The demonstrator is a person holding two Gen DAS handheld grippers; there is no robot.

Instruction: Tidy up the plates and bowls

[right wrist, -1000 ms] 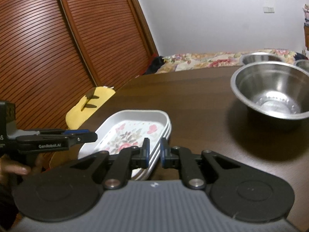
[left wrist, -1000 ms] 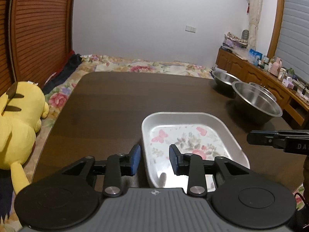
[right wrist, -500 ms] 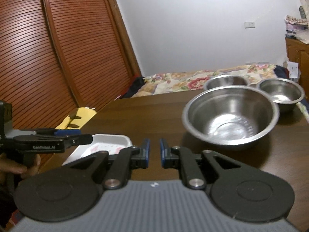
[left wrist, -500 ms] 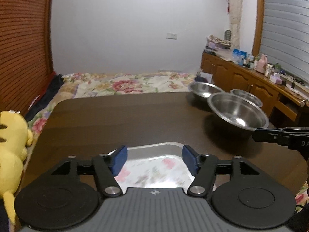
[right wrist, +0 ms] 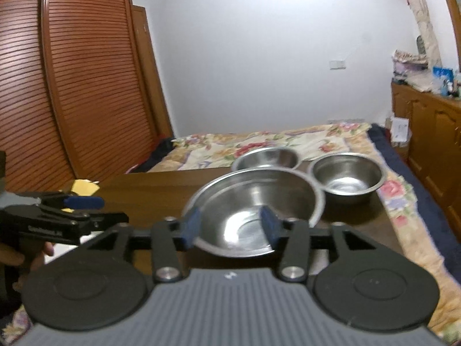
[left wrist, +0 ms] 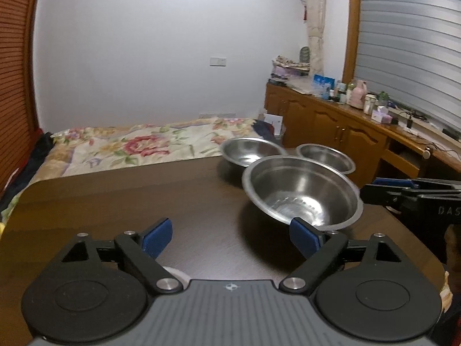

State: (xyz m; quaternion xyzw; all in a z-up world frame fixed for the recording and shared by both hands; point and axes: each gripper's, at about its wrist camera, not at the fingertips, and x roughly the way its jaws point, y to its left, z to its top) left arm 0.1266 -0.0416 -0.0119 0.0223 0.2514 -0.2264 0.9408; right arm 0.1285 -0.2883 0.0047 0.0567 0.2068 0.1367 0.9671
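Three steel bowls stand on the dark wooden table (left wrist: 115, 201). The large bowl (left wrist: 302, 196) is nearest, with two smaller bowls (left wrist: 250, 151) (left wrist: 325, 157) behind it at the far edge. My left gripper (left wrist: 230, 238) is wide open and holds nothing, just short and left of the large bowl. A sliver of the white tray (left wrist: 173, 272) shows beneath it. My right gripper (right wrist: 230, 225) is open in front of the large bowl (right wrist: 253, 201), its fingers framing the near rim; I cannot tell if they touch. The smaller bowls (right wrist: 266, 158) (right wrist: 345, 173) sit beyond.
A bed with a floral cover (left wrist: 129, 144) lies past the table's far edge. A wooden sideboard (left wrist: 345, 127) crowded with small items runs along the right. Slatted wardrobe doors (right wrist: 72, 86) stand at the left. A yellow plush toy (right wrist: 82, 186) lies by the table's left side.
Both grippers have moved up and forward from the floral tray toward the bowls. The left has opened much wider; the right, nearly shut before, is open. The tray has dropped almost out of view.
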